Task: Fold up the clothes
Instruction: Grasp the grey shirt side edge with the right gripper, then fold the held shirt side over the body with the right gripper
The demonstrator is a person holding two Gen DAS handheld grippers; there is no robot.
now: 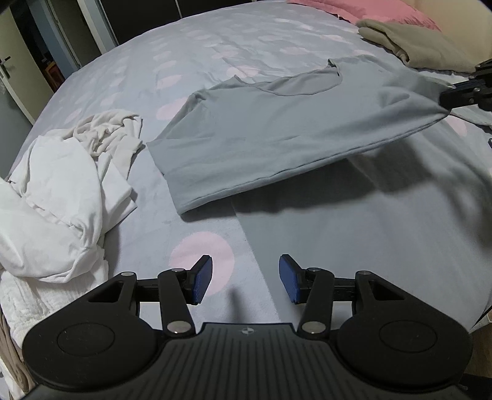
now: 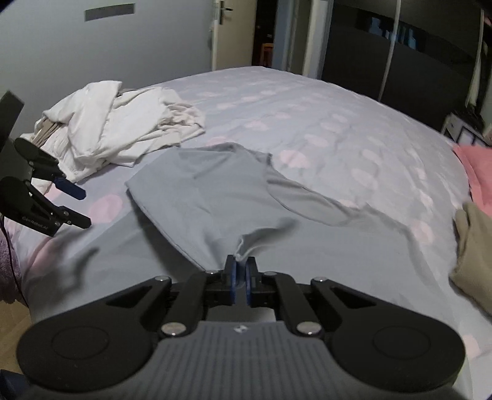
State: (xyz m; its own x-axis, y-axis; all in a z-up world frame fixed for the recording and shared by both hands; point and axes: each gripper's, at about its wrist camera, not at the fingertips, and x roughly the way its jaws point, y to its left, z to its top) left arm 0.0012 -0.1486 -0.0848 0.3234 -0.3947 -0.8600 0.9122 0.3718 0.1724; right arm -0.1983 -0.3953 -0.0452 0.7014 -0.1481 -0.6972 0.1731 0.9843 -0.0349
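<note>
A grey T-shirt [image 1: 276, 129] lies on the bed, its right corner lifted off the cover. My right gripper [image 2: 241, 278] is shut on that corner of the grey T-shirt [image 2: 215, 197], and the cloth stretches up from the bed to its blue pads. In the left wrist view the right gripper [image 1: 446, 98] shows at the far right edge, pinching the raised hem. My left gripper [image 1: 246, 278] hovers open over the bedcover, short of the shirt's near hem, with nothing between its blue pads [image 1: 203, 277]. From the right wrist view the left gripper [image 2: 73, 206] appears at the left edge.
A heap of crumpled white clothes [image 1: 70, 190] sits on the bed's left side, also white clothes [image 2: 117, 129]. A beige garment [image 1: 424, 46] and a pink pillow [image 1: 363, 9] lie at the far right. The grey bedcover [image 1: 369, 230] has pink dots. Dark wardrobe doors [image 2: 384, 46] stand behind.
</note>
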